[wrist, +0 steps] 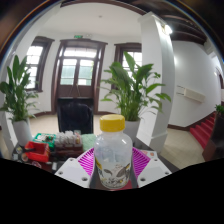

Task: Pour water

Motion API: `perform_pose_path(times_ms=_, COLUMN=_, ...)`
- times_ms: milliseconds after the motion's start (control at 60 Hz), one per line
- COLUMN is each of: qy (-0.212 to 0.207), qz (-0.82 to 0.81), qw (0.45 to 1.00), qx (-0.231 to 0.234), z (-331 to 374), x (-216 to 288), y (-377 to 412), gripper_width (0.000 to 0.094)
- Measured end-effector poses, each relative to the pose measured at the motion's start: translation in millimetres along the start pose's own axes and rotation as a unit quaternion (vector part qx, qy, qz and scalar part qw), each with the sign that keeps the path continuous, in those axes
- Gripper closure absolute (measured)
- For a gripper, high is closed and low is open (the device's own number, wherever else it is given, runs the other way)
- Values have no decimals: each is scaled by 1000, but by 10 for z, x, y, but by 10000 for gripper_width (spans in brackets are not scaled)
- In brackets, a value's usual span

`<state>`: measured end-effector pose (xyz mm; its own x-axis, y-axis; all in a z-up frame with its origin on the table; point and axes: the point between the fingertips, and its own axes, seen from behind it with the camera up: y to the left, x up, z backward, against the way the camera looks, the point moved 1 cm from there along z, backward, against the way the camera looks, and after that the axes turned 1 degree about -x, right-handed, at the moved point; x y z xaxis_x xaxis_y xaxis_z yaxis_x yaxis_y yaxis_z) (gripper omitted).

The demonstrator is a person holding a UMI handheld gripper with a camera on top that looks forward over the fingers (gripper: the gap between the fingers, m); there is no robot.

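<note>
The room lay far beyond, with a dark double door (pixel 78 72) and a white pillar (pixel 158 70); two leafy potted plants (pixel 133 92) stood left and right of centre; red clutter (pixel 38 152) sat to the near left on the worktop (pixel 178 150). The gripper (pixel 112 166) held a clear water bottle (pixel 112 155) with a yellow cap (pixel 113 123), upright, both pads against its sides. Carrying seemed the step in hand; no receiving cup showed, so the next move called for finding one, then tilting.
</note>
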<state>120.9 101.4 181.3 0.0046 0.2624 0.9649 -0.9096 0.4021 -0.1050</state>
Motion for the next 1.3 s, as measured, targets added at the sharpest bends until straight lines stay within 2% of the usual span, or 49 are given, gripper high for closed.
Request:
perform_pose_path(times_ms=167, qy=37, qz=-2, qw=999, qx=-14, z=-329, x=-557, y=-139, gripper_width=459)
perform_pose_path(times_ms=267, qy=39, qz=-12, qw=999, qx=-9, z=-441, x=-758, y=-153, gripper_width=457)
perform_pose_path(times_ms=417, qy=35, qz=-8, qw=999, qx=-14, z=-550, x=-979, y=-249, gripper_width=440)
perform_pose_path(times_ms=450, qy=18, qz=-17, qw=1000, qx=-13, z=-562, x=-959, y=-258, gripper_width=448)
perform_pose_path(times_ms=617, qy=-7, qz=-83, qw=997, qx=-3, z=-515, x=-978, y=-337, gripper_width=440)
perform_pose_path(times_ms=767, qy=0, qz=-93, qw=996, qx=7, z=-500, x=-983, y=-344, gripper_width=348)
perform_pose_path(times_ms=800, qy=9, qz=-93, qw=996, qx=15, z=-496, x=-1004, y=-326, gripper_width=309)
perform_pose_path(times_ms=833, qy=15, qz=-87, qw=996, qx=22, z=-475, x=-1027, y=-300, gripper_width=225)
perform_pose_path(times_ms=883, qy=22, qz=-70, qw=997, qx=35, z=-400, x=-1047, y=-265, gripper_width=138)
perform_pose_path(times_ms=933, qy=27, qz=-57, qw=997, qx=47, z=-277, x=-1063, y=-228, gripper_width=124)
perform_pose_path(times_ms=1050, qy=34, qz=-44, qw=997, qx=47, z=125, x=-1107, y=-259, gripper_width=137)
perform_pose_path(times_ms=1200, qy=56, qz=-20, qw=995, qx=80, z=870, x=-1220, y=-165, gripper_width=129)
perform_pose_path(times_ms=1300, qy=63, qz=-14, qw=994, qx=84, z=1399, x=-1173, y=-171, gripper_width=131)
